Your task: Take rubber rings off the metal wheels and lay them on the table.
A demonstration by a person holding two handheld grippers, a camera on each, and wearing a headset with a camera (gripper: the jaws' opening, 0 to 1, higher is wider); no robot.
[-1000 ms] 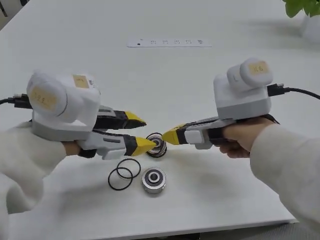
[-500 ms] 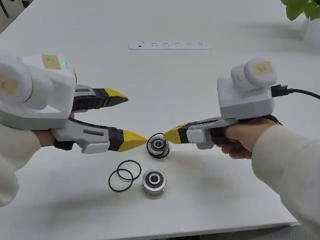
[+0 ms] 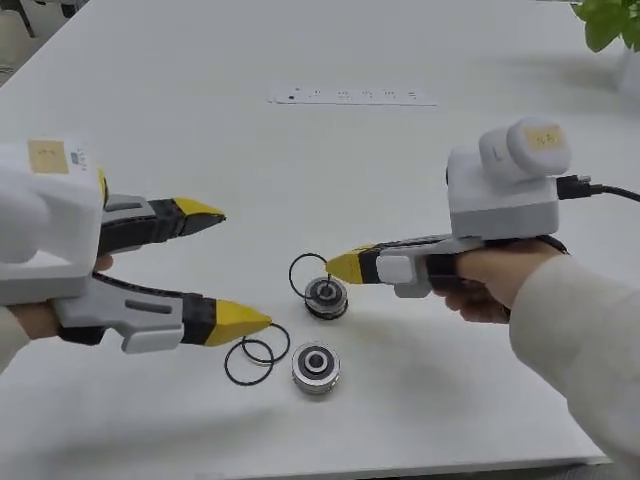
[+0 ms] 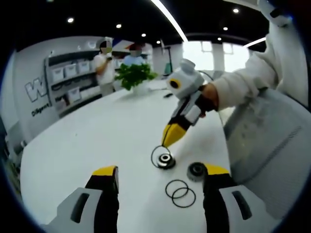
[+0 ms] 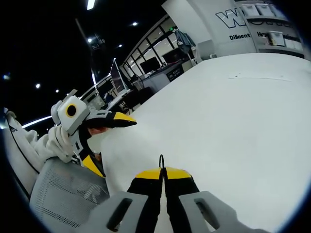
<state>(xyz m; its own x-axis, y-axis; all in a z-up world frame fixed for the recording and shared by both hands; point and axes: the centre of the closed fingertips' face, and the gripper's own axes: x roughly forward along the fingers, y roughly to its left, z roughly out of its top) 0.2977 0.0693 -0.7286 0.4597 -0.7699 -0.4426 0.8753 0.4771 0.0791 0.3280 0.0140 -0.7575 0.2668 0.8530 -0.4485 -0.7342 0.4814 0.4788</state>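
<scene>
My right gripper (image 3: 332, 266) pinches the rubber ring (image 3: 292, 275); my left gripper (image 3: 245, 267) gapes, so the unheld wheel (image 3: 326, 296) may drag along.

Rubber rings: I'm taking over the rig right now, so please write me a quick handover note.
Left gripper: open, holding nothing, above the table.
Right gripper: shut on a rubber ring, lifted partly off the far wheel.
Done: two rings lie on the table beside the bare near wheel.
Left: pull this ring free and lay it down.
</scene>
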